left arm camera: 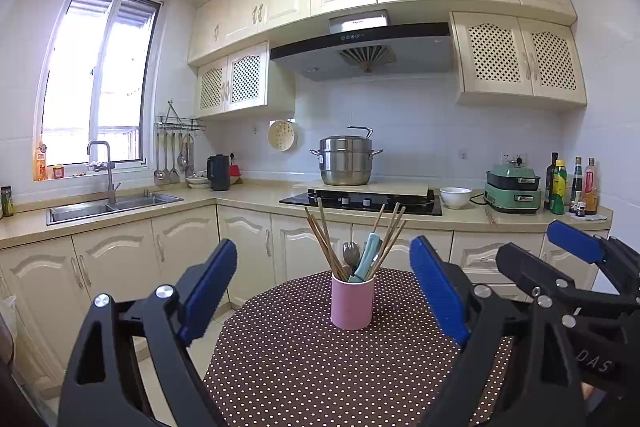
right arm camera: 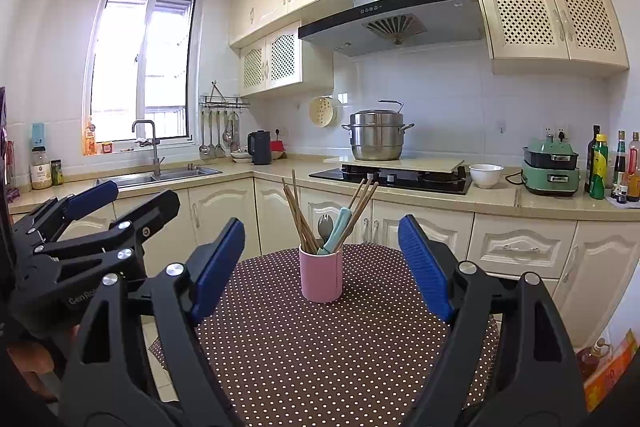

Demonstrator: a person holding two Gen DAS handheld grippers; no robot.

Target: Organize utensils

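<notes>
A pink cup [left arm camera: 352, 301] stands upright on the brown polka-dot table [left arm camera: 288, 367]. It holds several wooden chopsticks [left arm camera: 326, 247], a metal spork [left arm camera: 351, 253] and a light teal handled utensil [left arm camera: 367, 257]. My left gripper [left arm camera: 320, 287] is open and empty, held back from the cup with the cup between its blue pads. My right gripper [right arm camera: 322, 263] is open and empty too, facing the same cup [right arm camera: 321, 277]. The right gripper also shows at the right in the left wrist view [left arm camera: 560, 255]; the left gripper shows at the left in the right wrist view [right arm camera: 116, 199].
Behind the table runs a kitchen counter [left arm camera: 248, 197] with a sink [left arm camera: 112, 205], a hob with a steel steamer pot [left arm camera: 346, 161], a white bowl [left arm camera: 455, 195], a green cooker [left arm camera: 512, 187] and bottles [left arm camera: 568, 187]. Cabinets stand below.
</notes>
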